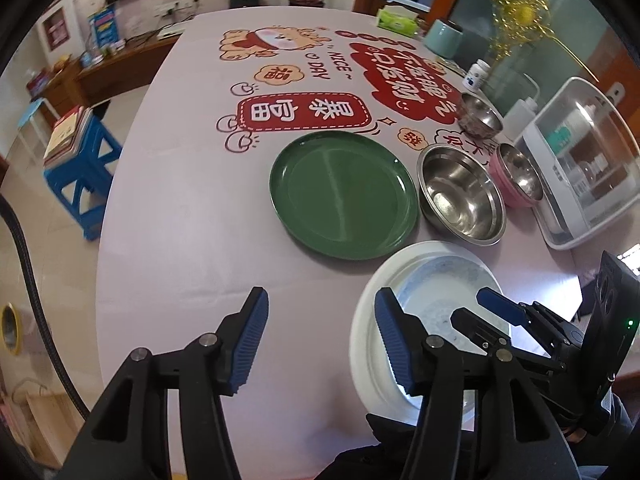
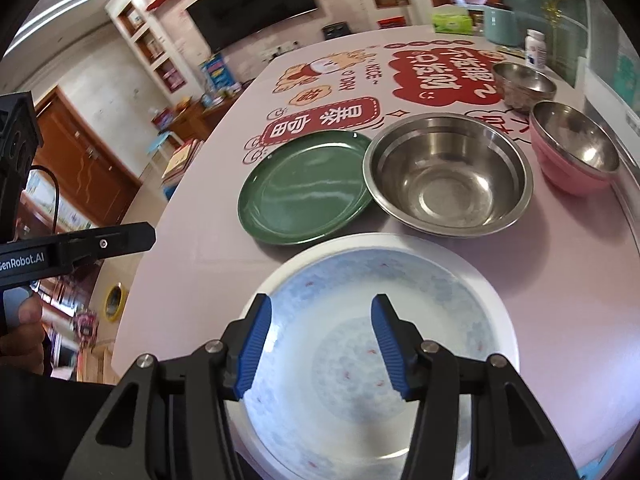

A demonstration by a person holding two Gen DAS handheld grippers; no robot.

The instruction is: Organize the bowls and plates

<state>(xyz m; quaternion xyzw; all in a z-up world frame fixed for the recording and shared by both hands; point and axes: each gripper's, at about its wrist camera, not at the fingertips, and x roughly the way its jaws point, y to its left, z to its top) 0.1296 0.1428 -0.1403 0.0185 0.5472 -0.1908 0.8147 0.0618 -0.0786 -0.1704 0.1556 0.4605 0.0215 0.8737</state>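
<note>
A white plate with a blue pattern [image 2: 360, 320] lies at the table's near edge; it also shows in the left wrist view [image 1: 436, 280]. Behind it lie a green plate [image 2: 304, 192] [image 1: 344, 194], a large steel bowl [image 2: 448, 176] [image 1: 460, 192], a pink bowl with a steel inside [image 2: 572, 152] [image 1: 516, 176] and a small steel bowl [image 2: 524, 84] [image 1: 478, 116]. My right gripper [image 2: 320, 344] is open and empty, just above the white plate. My left gripper [image 1: 320, 340] is open and empty, over the bare tablecloth left of that plate.
The pink tablecloth [image 1: 180, 220] has red cartoon prints. A clear-lidded white box [image 1: 580, 160] stands at the right edge. A pill bottle [image 1: 478, 74], teal container [image 1: 442, 38] and tissue box [image 1: 398, 20] stand at the back right. A blue stool [image 1: 80, 168] stands left of the table.
</note>
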